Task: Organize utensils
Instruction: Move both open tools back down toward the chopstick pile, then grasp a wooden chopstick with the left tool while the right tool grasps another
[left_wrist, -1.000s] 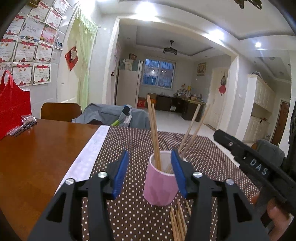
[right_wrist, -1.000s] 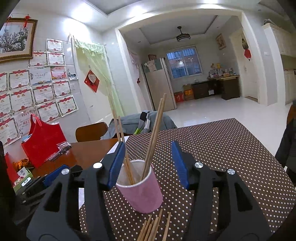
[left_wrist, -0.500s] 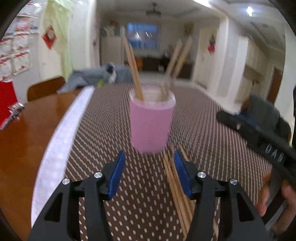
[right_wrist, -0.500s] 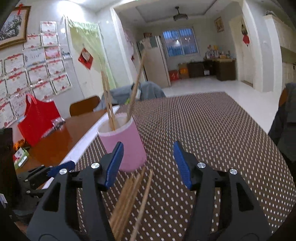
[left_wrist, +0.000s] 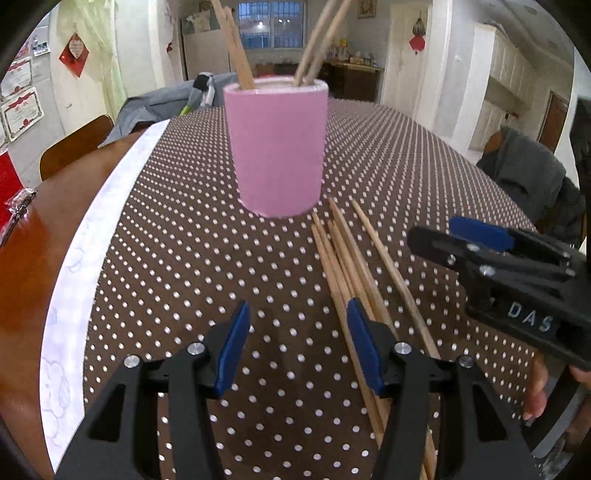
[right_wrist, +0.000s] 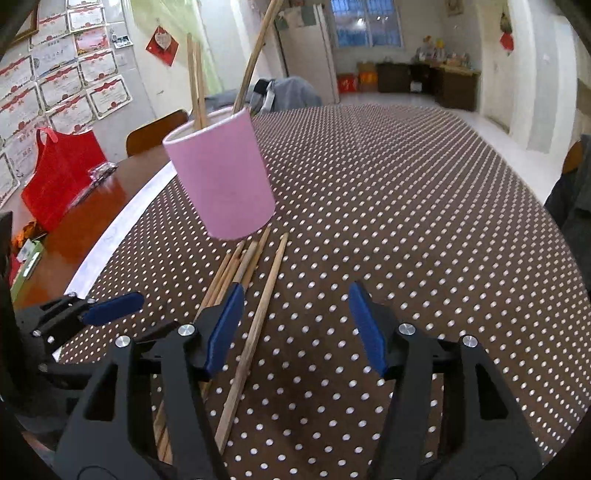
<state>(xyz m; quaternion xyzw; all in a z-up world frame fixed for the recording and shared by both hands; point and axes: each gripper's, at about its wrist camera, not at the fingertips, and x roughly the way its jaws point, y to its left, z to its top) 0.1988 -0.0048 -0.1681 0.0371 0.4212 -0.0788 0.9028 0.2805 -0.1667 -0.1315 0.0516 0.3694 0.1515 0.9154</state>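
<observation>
The cup (left_wrist: 277, 147) looks like matt pink plastic or paper with a smooth wall. At its 5 o'clock lie bare, pale wooden chopsticks (left_wrist: 354, 273). The tablecloth (left_wrist: 184, 236) is brown dotted cloth. At 9 o'clock the table (left_wrist: 26, 266) is glossy varnished wood. The gripper fingers (left_wrist: 232, 347) have matt blue pads on black plastic.

Left gripper (left_wrist: 295, 343) jaws apart, empty; loose chopsticks (left_wrist: 354, 269) beside pink cup (left_wrist: 277, 147).

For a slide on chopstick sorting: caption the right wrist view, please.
Open right gripper over loose chopsticks beside pink cup on dotted cloth.
</observation>
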